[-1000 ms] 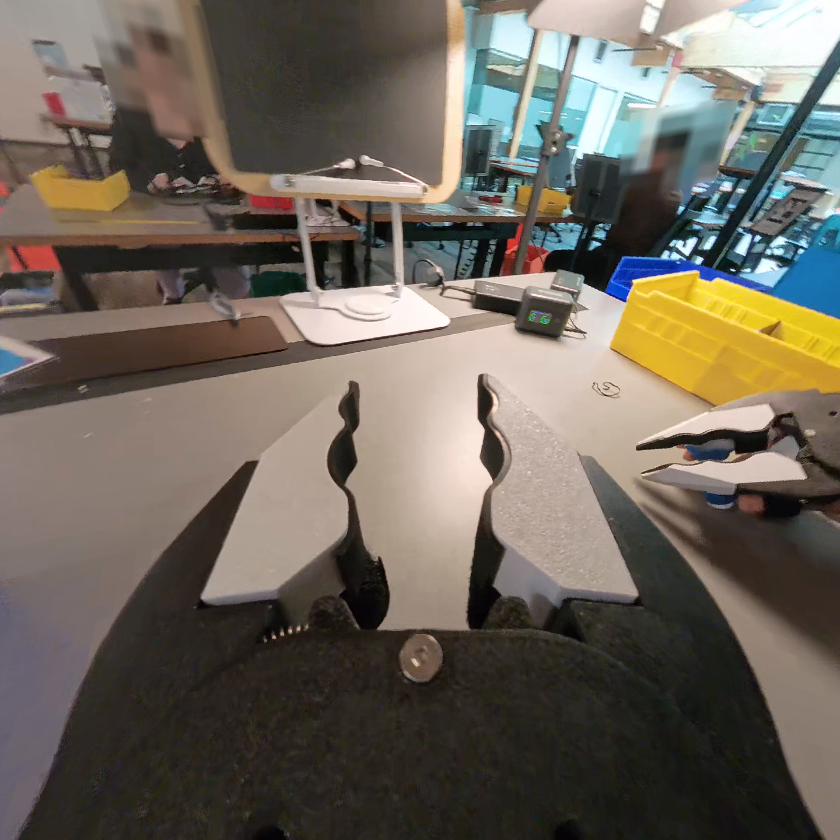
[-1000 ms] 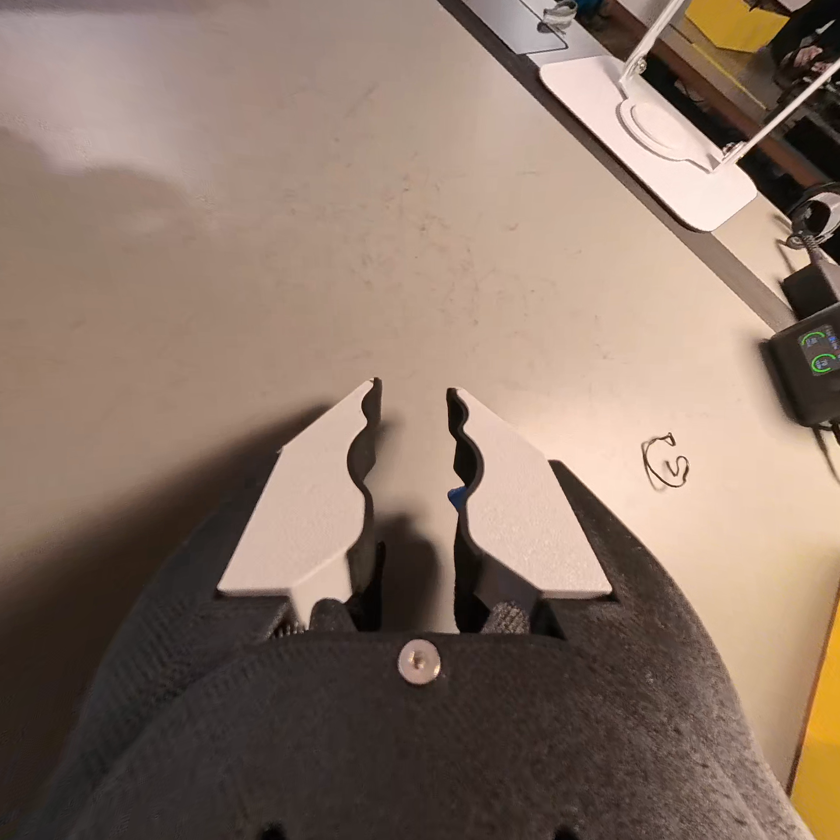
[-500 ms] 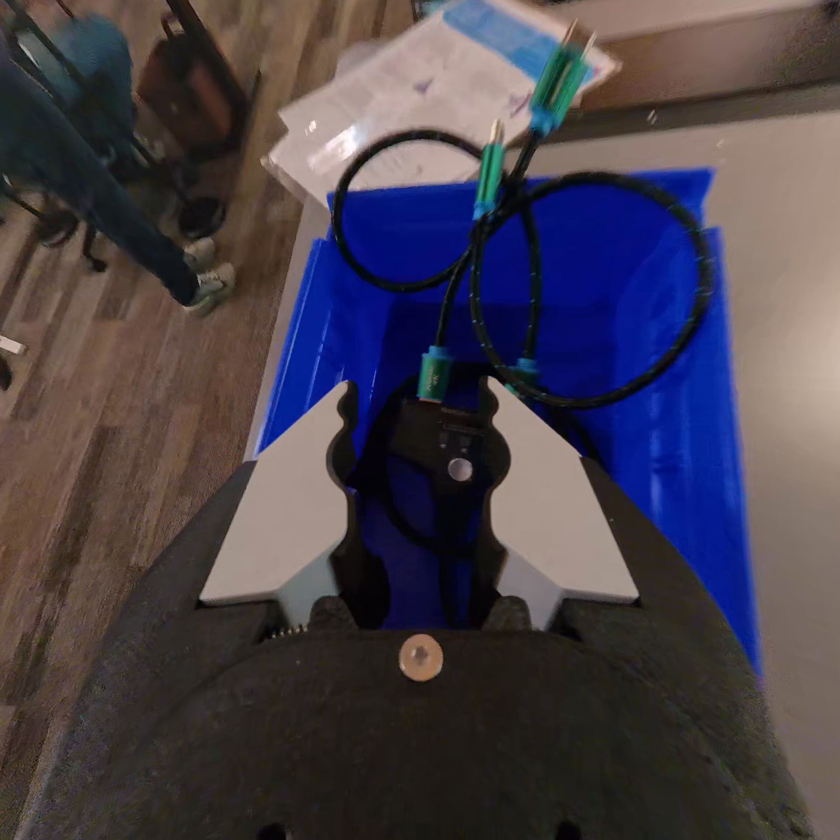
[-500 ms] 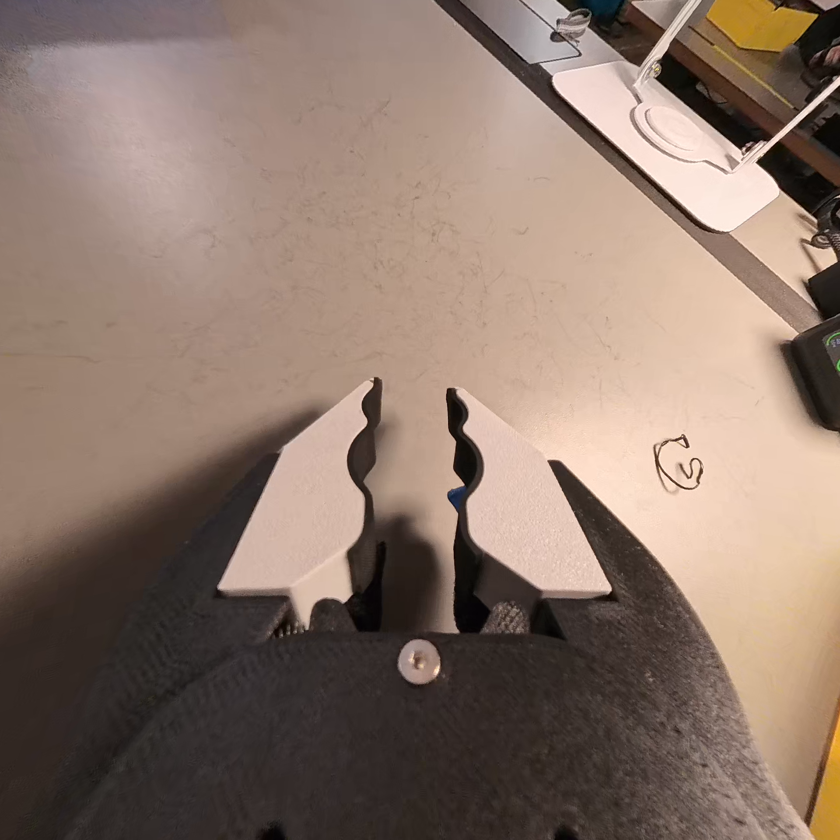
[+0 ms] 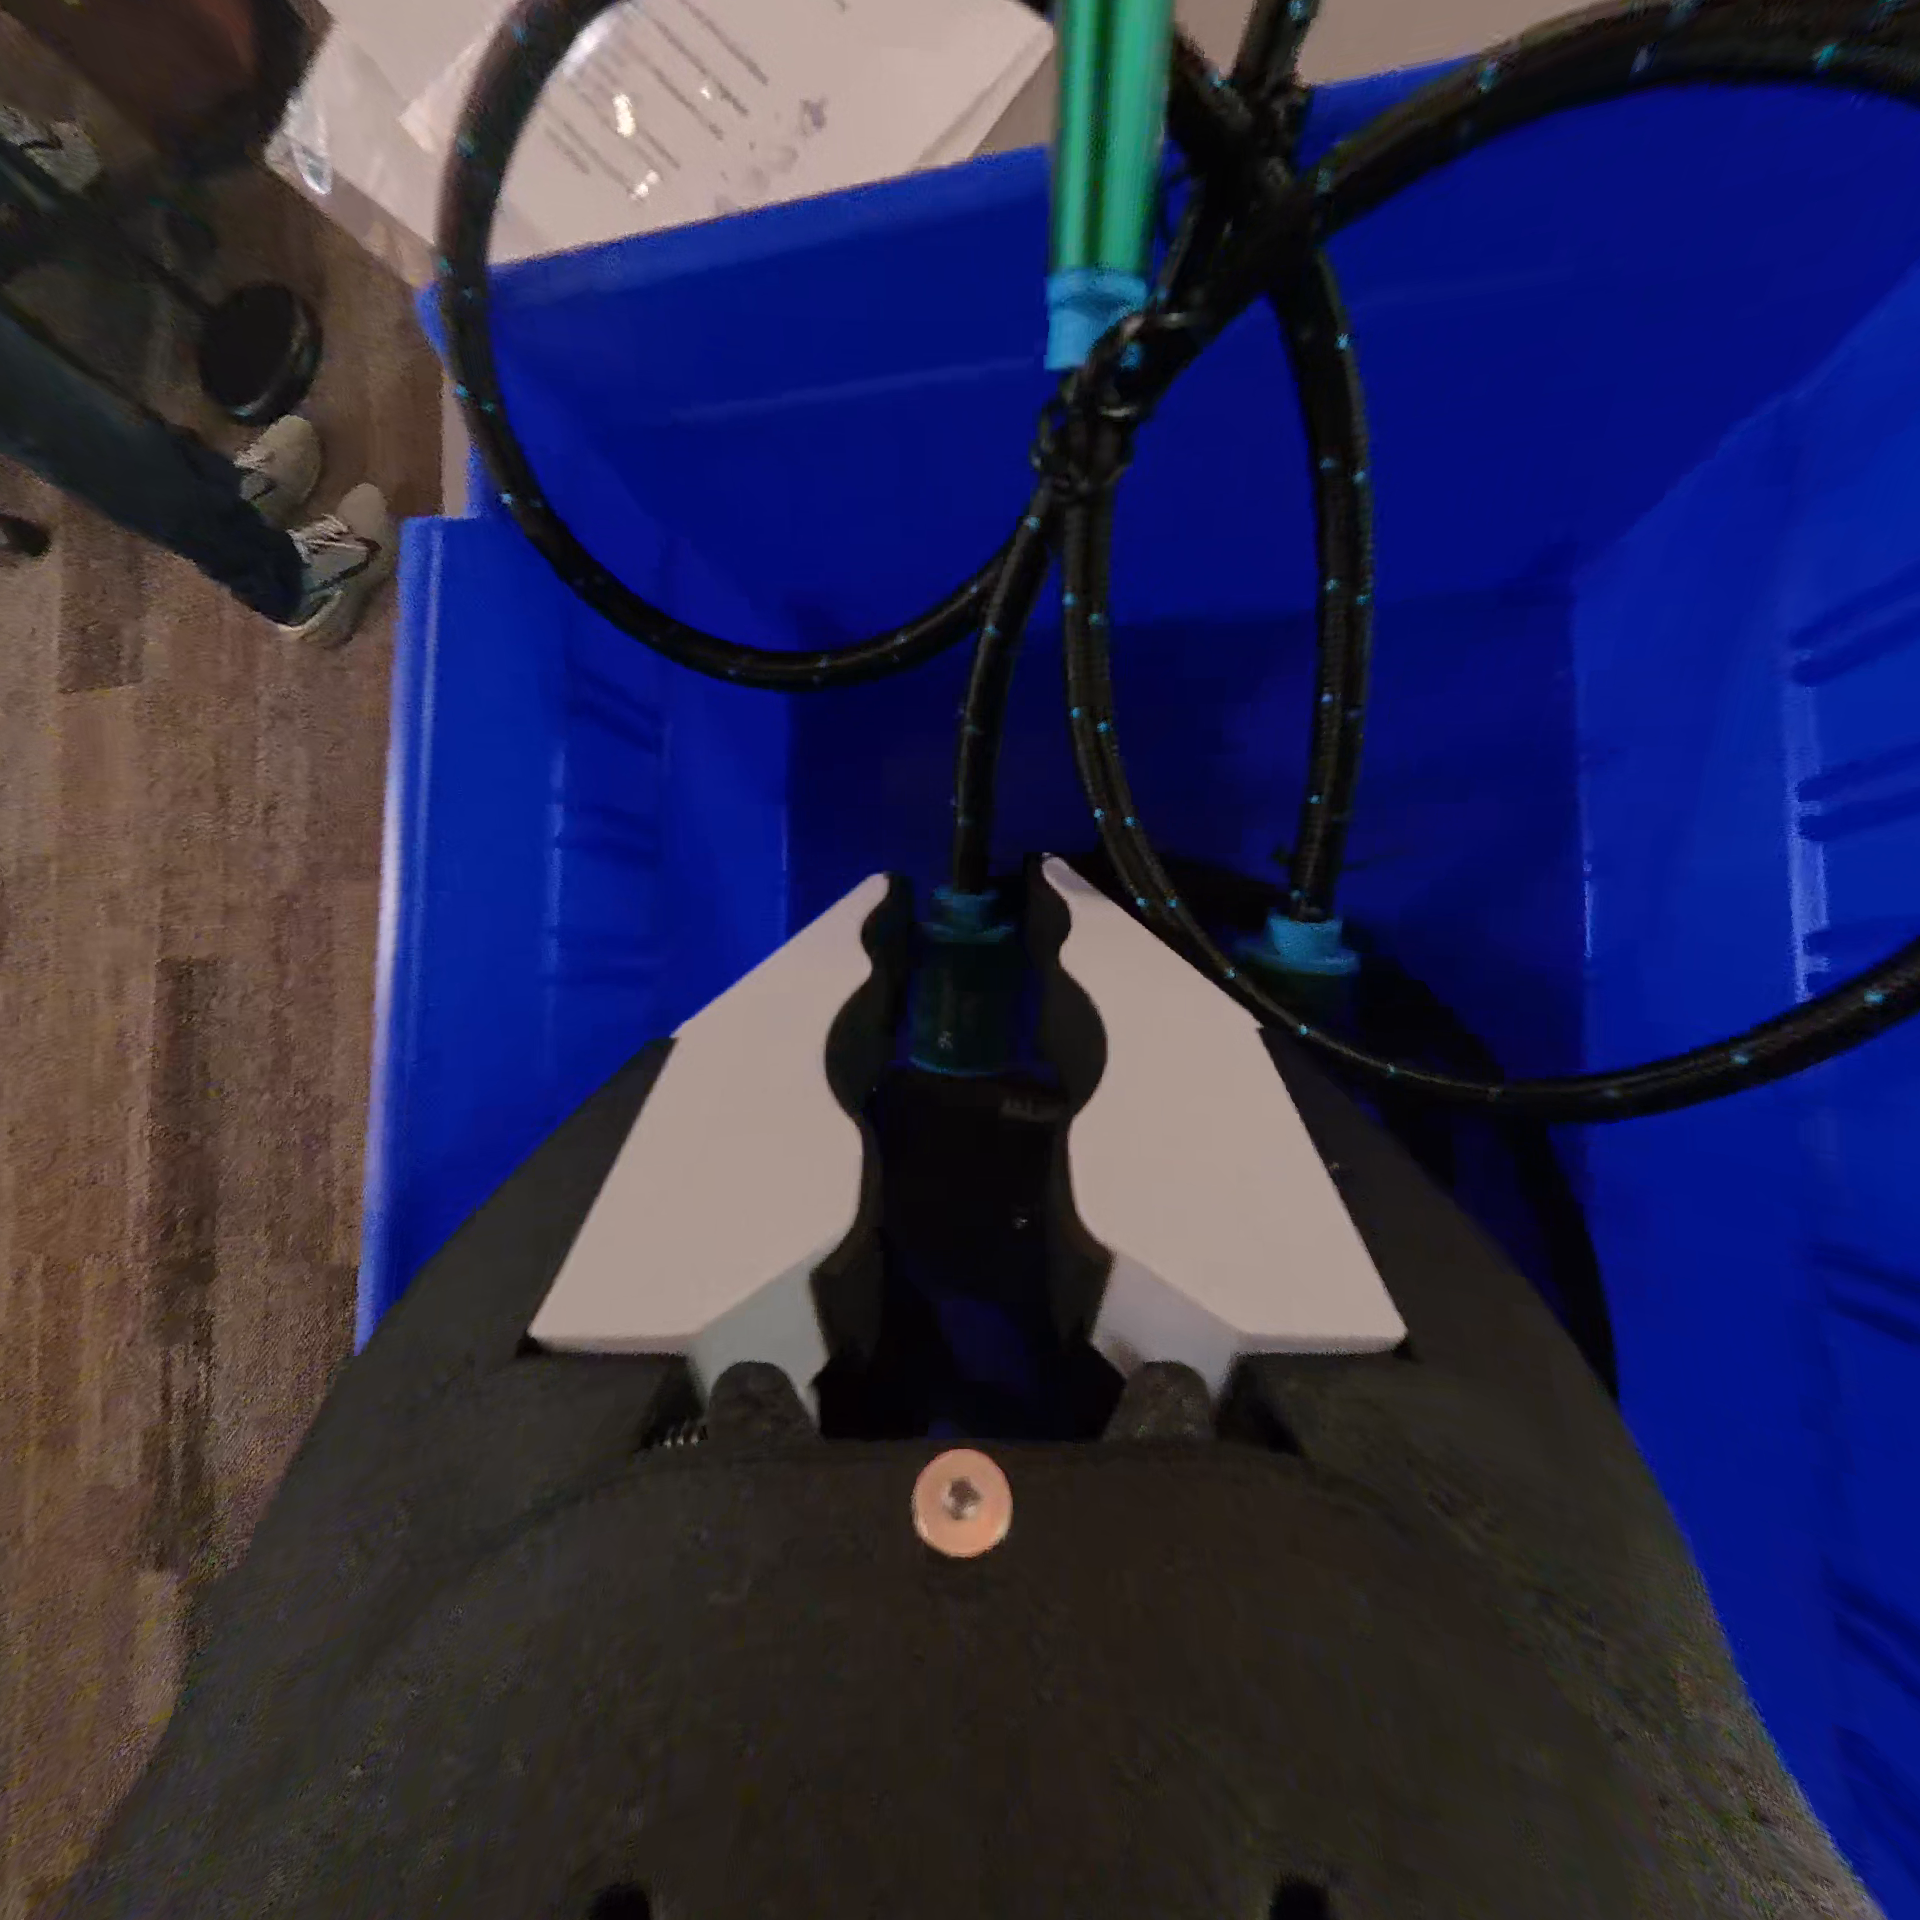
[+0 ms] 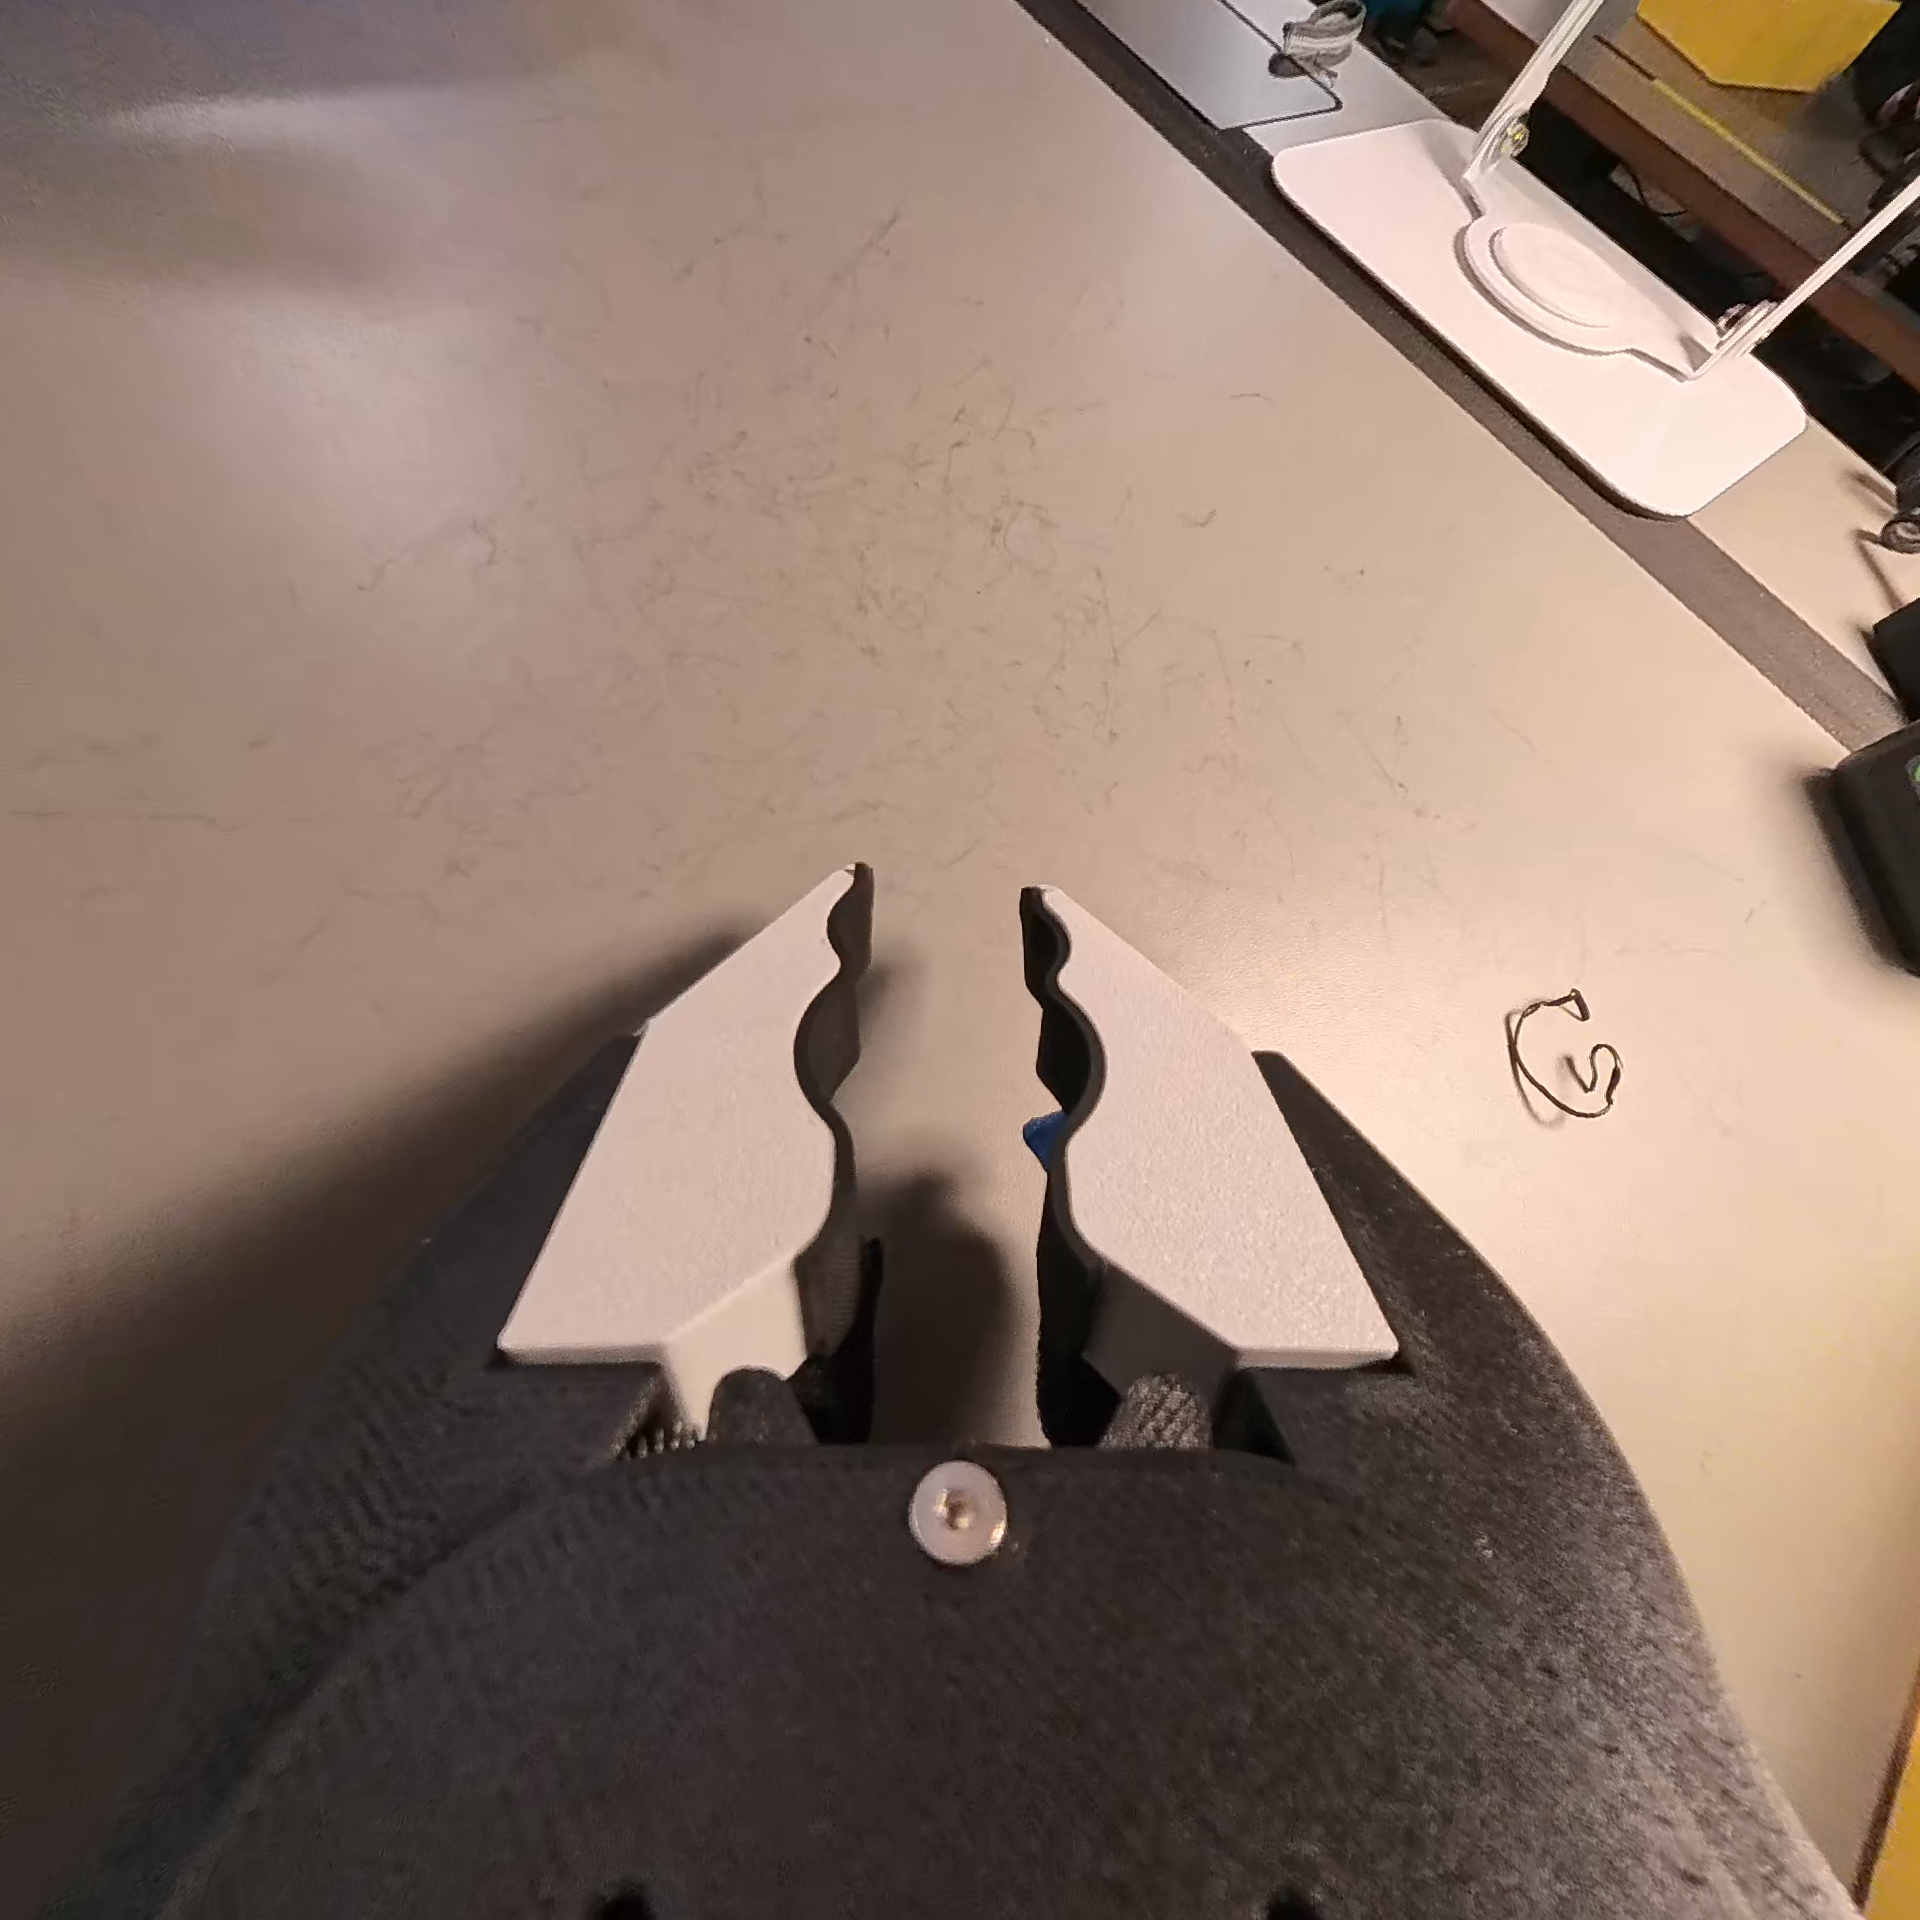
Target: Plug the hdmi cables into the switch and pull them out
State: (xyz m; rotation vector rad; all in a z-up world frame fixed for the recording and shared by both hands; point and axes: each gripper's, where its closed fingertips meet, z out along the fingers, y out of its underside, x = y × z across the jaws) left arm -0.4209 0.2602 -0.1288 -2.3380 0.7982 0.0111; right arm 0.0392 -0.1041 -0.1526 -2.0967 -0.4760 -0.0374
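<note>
In the left wrist view, a small black HDMI switch (image 5: 966, 1164) lies inside a blue bin (image 5: 727, 416). Two black braided cables (image 5: 1330, 582) with teal-green plugs loop out of it. One plug (image 5: 961, 997) sits in the switch between my fingertips, and a second plug (image 5: 1299, 945) sits just to the right. A loose green plug (image 5: 1107, 135) hangs at the top. My left gripper (image 5: 966, 883) is down in the bin, its jaws closed in against the switch and the plug. My right gripper (image 6: 945, 883) is partly open and empty, low over the bare beige table (image 6: 727, 520).
Papers (image 5: 727, 94) lie beyond the bin. Wood floor and a person's shoes (image 5: 312, 551) show to its left. In the right wrist view, a bent wire tie (image 6: 1564, 1060) lies right of my gripper. A white stand base (image 6: 1538, 301) and a black device (image 6: 1881, 852) are at the right. Some 60 cm of space lies between my two pairs of fingers.
My left gripper swung from the table to the blue bin, went down into it and narrowed its jaws around the switch. My right gripper has barely moved.
</note>
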